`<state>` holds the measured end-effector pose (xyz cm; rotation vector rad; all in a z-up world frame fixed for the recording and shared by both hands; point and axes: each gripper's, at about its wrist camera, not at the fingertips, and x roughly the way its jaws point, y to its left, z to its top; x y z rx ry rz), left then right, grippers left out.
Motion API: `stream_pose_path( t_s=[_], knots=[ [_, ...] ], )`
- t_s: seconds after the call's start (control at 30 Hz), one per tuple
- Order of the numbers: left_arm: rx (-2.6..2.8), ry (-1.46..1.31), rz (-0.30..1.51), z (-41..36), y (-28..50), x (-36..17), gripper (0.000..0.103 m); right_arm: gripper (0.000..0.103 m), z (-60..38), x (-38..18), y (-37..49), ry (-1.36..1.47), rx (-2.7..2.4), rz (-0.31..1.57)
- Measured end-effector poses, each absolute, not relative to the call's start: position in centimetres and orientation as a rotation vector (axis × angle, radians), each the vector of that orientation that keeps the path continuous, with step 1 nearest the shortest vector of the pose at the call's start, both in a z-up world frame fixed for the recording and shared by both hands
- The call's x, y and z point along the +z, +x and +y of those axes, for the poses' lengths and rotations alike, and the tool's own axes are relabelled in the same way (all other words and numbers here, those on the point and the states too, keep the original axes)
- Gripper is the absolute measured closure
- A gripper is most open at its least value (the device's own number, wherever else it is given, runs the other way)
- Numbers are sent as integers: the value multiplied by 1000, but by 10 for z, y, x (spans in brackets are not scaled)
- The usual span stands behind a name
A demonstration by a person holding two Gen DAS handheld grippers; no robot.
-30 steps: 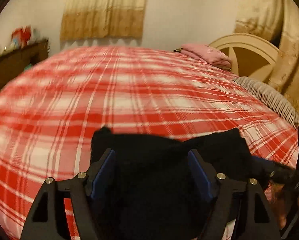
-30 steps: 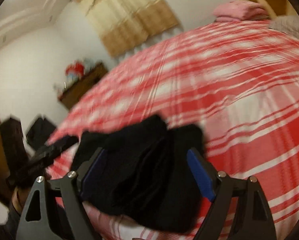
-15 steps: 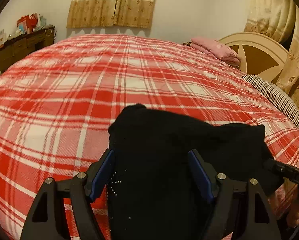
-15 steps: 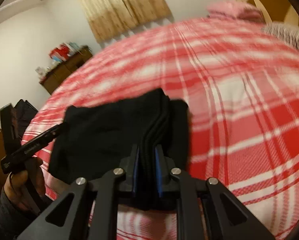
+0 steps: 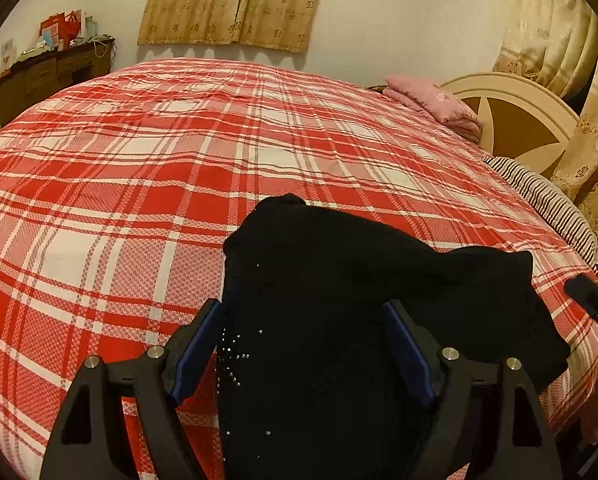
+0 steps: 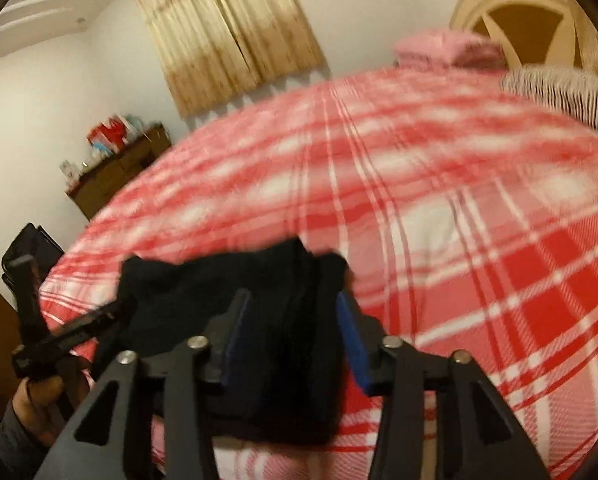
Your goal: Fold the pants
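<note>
Black pants [image 5: 339,272], folded into a thick bundle, lie on the red plaid bed [image 5: 139,160] near its front edge. My left gripper [image 5: 303,344] hovers low over their near end. Its jaws are opening wide, with the cloth lying between and under the blue pads [image 5: 195,344], not pinched. In the blurred right wrist view the stacked fold of the pants [image 6: 187,300] sits between the fingers of my right gripper [image 6: 295,332]. Its jaws are opening and have let go of the fold. A hand holds the left gripper [image 6: 59,340] at that view's left edge.
A pink folded blanket [image 5: 435,104] and a striped pillow [image 5: 547,204] lie by the cream headboard [image 5: 519,120] at the far right. A wooden dresser [image 5: 47,76] with clutter stands at the far left. Curtains [image 5: 235,4] hang on the back wall.
Half a second ago my right gripper was shut on the stacked fold; its jaws have now parted. My left gripper has sunk a little over the pants and spread slightly wider.
</note>
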<state>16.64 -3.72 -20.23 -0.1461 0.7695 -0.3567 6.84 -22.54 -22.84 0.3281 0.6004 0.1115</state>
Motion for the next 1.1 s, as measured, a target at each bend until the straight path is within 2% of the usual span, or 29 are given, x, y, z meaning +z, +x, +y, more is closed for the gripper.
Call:
stream_pose_path(
  t_s=[0.1, 0.33, 0.47, 0.93, 1.1],
  knots=[
    [-358, -151, 774, -37, 167, -203, 21, 29, -205, -217, 67, 288, 186, 546],
    [-365, -156, 780, -35, 167, -204, 21, 30, -168, -238, 91, 213, 266, 656],
    [-369, -155, 784, -35, 166, -205, 21, 36, -186, -256, 104, 239, 232, 740],
    [-341, -172, 740, -5, 163, -190, 21, 36, -193, -250, 91, 222, 265, 665],
    [-393, -248, 776, 2, 171, -201, 21, 31, -216, -238, 83, 291, 205, 594]
  ],
)
